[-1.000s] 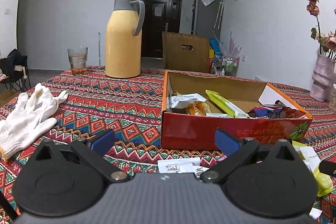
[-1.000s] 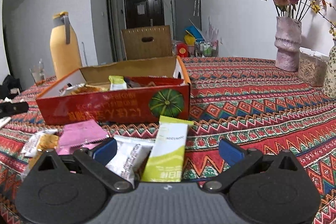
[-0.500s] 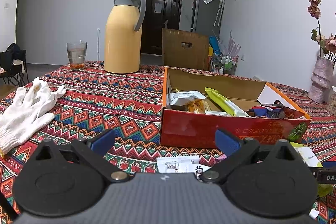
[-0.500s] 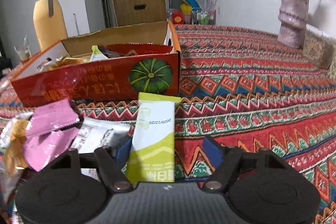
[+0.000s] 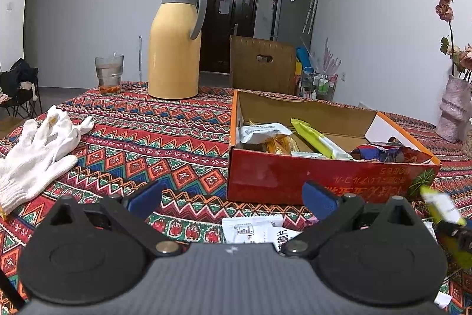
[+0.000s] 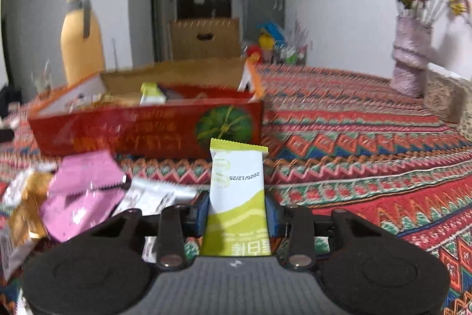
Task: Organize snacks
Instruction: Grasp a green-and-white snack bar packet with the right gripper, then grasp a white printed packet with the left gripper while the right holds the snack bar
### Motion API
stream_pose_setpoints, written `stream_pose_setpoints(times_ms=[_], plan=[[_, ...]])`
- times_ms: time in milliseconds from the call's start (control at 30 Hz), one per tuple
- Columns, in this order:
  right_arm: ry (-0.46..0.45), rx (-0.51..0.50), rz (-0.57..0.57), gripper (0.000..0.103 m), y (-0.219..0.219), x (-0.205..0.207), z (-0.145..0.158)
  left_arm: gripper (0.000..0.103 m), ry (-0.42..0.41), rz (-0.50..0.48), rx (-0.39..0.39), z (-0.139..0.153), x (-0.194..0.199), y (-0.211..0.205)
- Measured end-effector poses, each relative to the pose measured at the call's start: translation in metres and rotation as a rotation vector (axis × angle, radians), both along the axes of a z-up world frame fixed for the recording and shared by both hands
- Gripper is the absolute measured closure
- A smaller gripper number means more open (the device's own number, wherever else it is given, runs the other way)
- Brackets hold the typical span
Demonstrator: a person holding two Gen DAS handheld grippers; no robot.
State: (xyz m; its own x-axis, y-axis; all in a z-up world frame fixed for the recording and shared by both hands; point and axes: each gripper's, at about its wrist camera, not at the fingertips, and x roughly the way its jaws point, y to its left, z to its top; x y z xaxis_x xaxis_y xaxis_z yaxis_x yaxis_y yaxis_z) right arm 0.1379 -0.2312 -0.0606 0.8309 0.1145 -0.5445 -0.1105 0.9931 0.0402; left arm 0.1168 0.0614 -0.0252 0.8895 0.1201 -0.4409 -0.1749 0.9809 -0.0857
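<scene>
Right gripper [image 6: 237, 211] is clamping the green-and-white snack packet [image 6: 236, 197] by its lower half, pads pressing both edges, packet standing upright just in front of the red box [image 6: 118, 132]. Gripping low is leaving the top free to tip over the box wall, I'd guess. Left gripper [image 5: 233, 197] is idling with jaws wide, nothing between them, hovering over loose white wrappers [image 5: 250, 229] on the tablecloth [image 5: 177, 143]. Pink packet [image 6: 79, 197] and others are lying beside the box, unsorted.
</scene>
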Motion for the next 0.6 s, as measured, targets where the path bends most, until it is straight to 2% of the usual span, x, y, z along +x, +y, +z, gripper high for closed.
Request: stream_pose_setpoints(times_ms=[133,333,433,600], plan=[[-0.092,0.03,-0.039,0.066,-0.009,-0.013,0.007,0.0,0.015,0.009,-0.001,-0.002,0.002,0.001],[-0.105,0.051,-0.031,0.066,-0.013,-0.015,0.009,0.0,0.075,0.044,-0.017,0.0,0.01,0.007],[-0.113,0.062,-0.028,0.066,-0.014,-0.017,0.007,0.0,0.131,0.053,-0.03,0.003,0.015,0.013],[-0.118,0.084,-0.027,0.066,-0.017,-0.019,0.008,0.0,0.264,0.075,0.079,-0.007,0.026,0.01]])
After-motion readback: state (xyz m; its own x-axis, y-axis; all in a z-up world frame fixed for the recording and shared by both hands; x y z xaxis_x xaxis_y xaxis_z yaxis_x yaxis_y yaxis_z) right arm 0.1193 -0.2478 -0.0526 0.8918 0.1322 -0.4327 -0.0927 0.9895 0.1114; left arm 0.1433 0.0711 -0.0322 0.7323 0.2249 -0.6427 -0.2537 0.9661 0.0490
